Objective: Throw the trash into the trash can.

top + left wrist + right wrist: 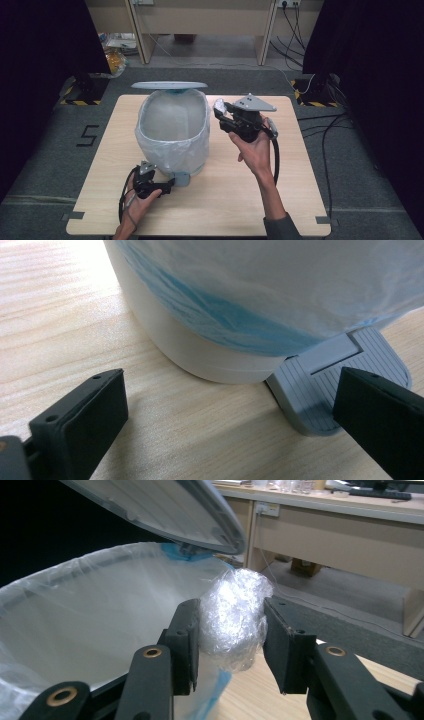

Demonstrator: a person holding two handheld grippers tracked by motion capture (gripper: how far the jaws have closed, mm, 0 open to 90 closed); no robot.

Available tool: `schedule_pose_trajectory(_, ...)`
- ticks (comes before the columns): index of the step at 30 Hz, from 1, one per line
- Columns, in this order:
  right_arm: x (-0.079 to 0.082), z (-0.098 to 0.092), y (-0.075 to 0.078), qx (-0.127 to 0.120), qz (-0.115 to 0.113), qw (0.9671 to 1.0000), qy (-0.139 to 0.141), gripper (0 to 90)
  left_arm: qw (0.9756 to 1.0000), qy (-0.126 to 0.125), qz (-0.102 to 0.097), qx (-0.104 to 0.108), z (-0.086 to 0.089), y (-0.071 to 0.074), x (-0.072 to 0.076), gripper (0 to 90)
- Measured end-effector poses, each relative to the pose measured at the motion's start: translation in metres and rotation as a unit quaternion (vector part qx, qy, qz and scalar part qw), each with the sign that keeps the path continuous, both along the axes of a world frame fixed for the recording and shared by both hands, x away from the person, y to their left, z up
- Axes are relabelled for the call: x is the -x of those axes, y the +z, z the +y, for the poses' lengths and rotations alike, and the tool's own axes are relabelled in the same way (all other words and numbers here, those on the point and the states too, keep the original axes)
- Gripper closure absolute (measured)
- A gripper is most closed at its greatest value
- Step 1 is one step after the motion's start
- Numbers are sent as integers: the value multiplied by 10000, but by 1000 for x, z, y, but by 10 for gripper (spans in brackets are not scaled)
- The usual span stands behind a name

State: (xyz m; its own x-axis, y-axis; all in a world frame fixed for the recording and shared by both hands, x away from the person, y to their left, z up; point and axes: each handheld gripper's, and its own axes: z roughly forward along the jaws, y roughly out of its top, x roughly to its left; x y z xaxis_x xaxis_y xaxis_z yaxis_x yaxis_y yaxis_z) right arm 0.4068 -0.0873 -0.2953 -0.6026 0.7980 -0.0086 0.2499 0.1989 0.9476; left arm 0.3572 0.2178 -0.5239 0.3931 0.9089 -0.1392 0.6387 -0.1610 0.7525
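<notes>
My right gripper [227,645] is clamped on a plastic wad [234,622], just beside the bin [172,132] rim, under its raised lid [169,85]. My left gripper [225,415] stands apart, one jaw over the pedal [320,385].

Dim dark surround; table lit overhead; close views soft.

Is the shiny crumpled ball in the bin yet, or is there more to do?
Not yet. Done: the bin's lid stands open, with the left gripper at the grey pedal, one jaw on it. In hand: the right gripper squeezes the crumpled plastic wad beside the rim of the lined bin. Left: carry it over the opening, let go, then probably release the pedal.
</notes>
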Motion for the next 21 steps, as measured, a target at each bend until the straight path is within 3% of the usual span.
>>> schedule_pose_trajectory(15, -5, 35, 6, -108, 16, 9991, 402, 597, 10000, 0, -16, -13, 0, 0, 0, 4)
schedule_pose_trajectory(21, -7, 50, 5, -47, 32, 9984, 560, 596, 10000, 0, -11, -6, 0, 0, 0, 5)
